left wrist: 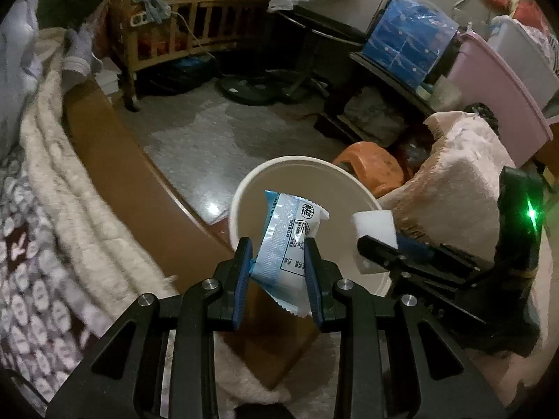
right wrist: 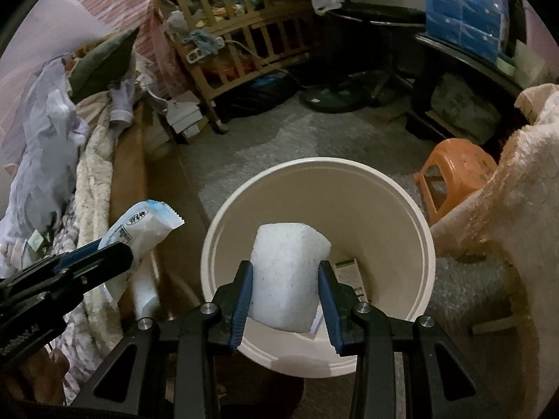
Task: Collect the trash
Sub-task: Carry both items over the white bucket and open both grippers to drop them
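Observation:
A white round bin [left wrist: 244, 188] stands on the floor beside the bed; it also shows in the right wrist view [right wrist: 424, 230]. My left gripper [left wrist: 278, 244] is shut on a blue and white snack wrapper [left wrist: 279, 244], held over the bin's near left rim. The wrapper also shows in the right wrist view [right wrist: 139, 227], with the left gripper [right wrist: 115, 255] at the left. My right gripper [right wrist: 284, 269] is shut on a white foam block [right wrist: 288, 279] held over the bin's opening. The block [left wrist: 375, 225] and right gripper [left wrist: 370, 244] show in the left wrist view. A paper scrap [right wrist: 349, 272] lies inside the bin.
An orange plastic stool [right wrist: 454, 174] stands right of the bin. A pink blanket-draped object [left wrist: 450, 188] is at the right. The bed with blankets [left wrist: 52, 174] runs along the left. A wooden crib [right wrist: 237, 35], a fan base [right wrist: 335, 99] and storage boxes [left wrist: 408, 42] stand at the back.

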